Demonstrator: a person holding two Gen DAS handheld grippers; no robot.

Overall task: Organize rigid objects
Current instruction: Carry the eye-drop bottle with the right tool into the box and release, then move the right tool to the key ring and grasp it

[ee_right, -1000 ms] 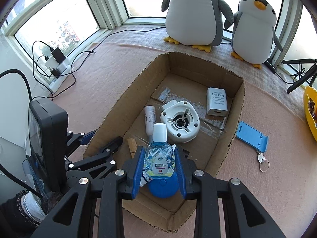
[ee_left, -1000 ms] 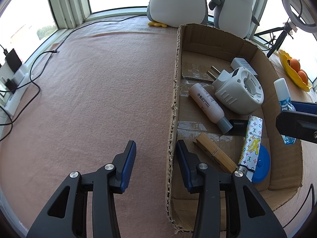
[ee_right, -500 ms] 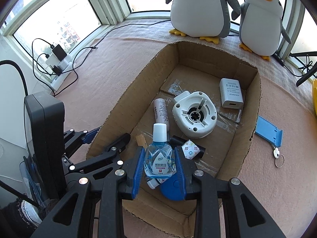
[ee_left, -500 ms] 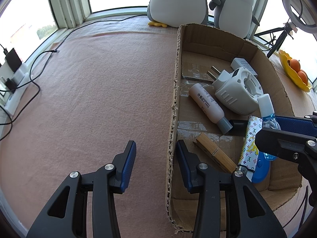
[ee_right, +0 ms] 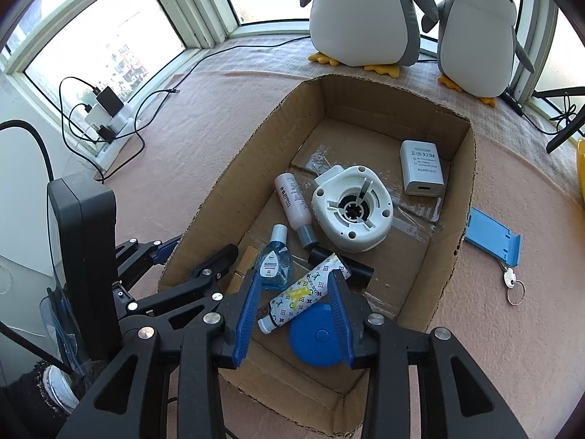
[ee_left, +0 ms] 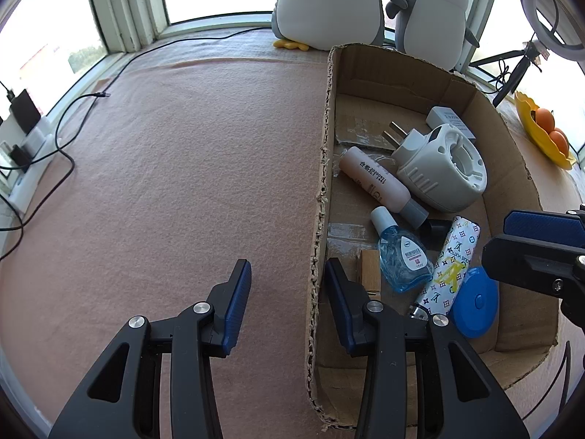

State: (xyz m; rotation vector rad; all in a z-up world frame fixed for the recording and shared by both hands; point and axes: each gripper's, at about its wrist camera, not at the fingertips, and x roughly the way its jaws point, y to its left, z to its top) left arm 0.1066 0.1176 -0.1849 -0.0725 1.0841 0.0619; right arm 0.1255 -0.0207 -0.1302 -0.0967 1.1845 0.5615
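Observation:
An open cardboard box (ee_left: pixel 321 183) (ee_right: pixel 226 183) sits on the pink cloth. A small blue eye-drop bottle (ee_left: pixel 402 259) (ee_right: pixel 274 267) lies flat inside it, partly over a wooden clip (ee_left: pixel 370 270). My right gripper (ee_right: pixel 295 278) hangs above the box's near end. Its jaws are opening and the pads touch nothing; the bottle lies just beyond the left finger. Under the gap show a patterned tube (ee_right: pixel 303 292) and a blue disc (ee_right: pixel 314 336). My left gripper (ee_left: pixel 287 267) is open astride the box's left wall, which runs close to its right finger.
Also in the box are a white round device (ee_right: pixel 353 212), a pink bottle (ee_right: pixel 294 201) and a white charger (ee_right: pixel 420 172). A blue stand with a key (ee_right: pixel 493 236) lies right of the box. Two plush penguins (ee_right: pixel 362 11) stand behind. Cables and a power strip (ee_right: pixel 106 109) lie left.
The right gripper's jaws have widened and let the blue bottle go; it now lies in the box beside the wooden clip. The left gripper has not moved.

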